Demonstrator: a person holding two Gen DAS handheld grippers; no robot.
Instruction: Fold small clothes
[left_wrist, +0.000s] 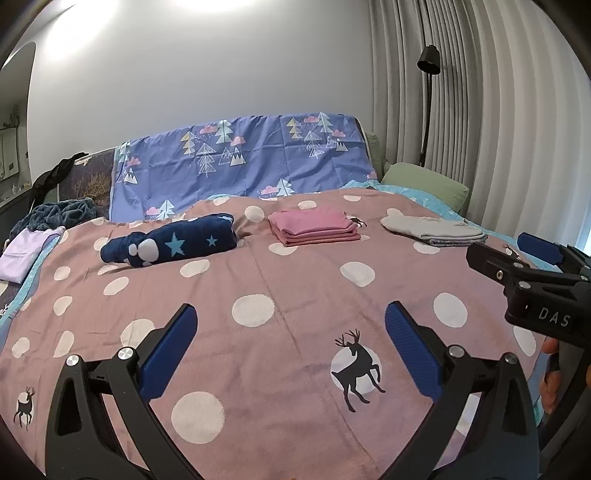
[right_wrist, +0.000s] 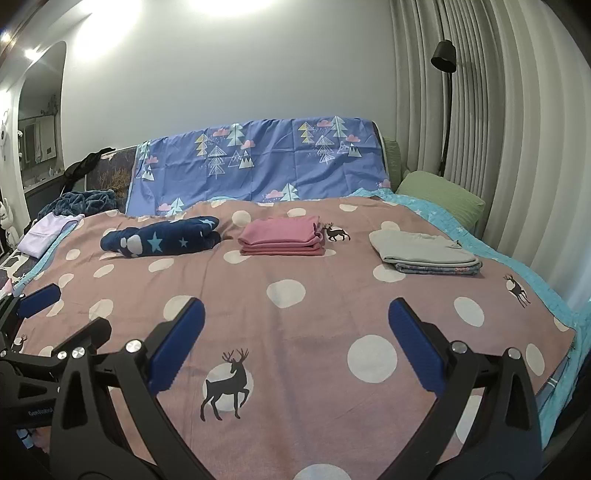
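Left gripper (left_wrist: 290, 321) spread wide, holding nothing, above the pink dotted bedspread (left_wrist: 295, 295); right gripper (right_wrist: 295, 317) likewise gaping and unloaded, just beside it. Further up the bedspread, three bundles in a row, well apart: navy star-print garment (left_wrist: 173, 243) loosely rolled on the left, pink folded stack (left_wrist: 314, 227) in the middle, grey folded stack (left_wrist: 436, 230) on the right. Lilac garment (left_wrist: 22, 254) off at the bed's left edge.

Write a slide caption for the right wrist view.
Open right gripper above bedspread; navy, pink, grey clothes folded.
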